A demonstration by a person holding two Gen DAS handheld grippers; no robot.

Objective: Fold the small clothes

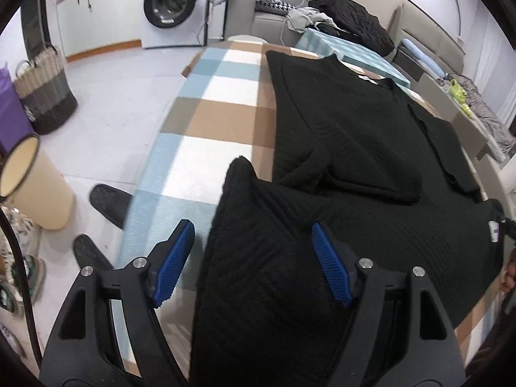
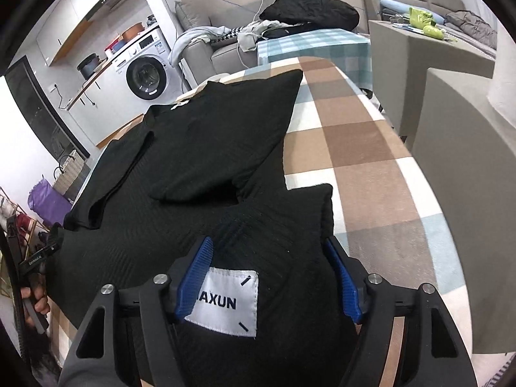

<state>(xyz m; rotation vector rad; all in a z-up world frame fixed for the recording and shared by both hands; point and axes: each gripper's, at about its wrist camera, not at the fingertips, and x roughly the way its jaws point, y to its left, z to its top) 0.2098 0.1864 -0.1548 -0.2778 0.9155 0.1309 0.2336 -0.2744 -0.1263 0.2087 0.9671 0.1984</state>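
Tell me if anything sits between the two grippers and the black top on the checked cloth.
Nothing visible does. The black top already lies between the open blue pads of the left gripper and of the right gripper, with its white label at the right one. The checked cloth around it is bare.

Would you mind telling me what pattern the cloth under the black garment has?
The cloth is checked in brown, white and pale blue; the right wrist view shows it best.

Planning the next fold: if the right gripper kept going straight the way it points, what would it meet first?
Most likely the black knit garment, whose hem already lies between the open right gripper; depth is unclear.
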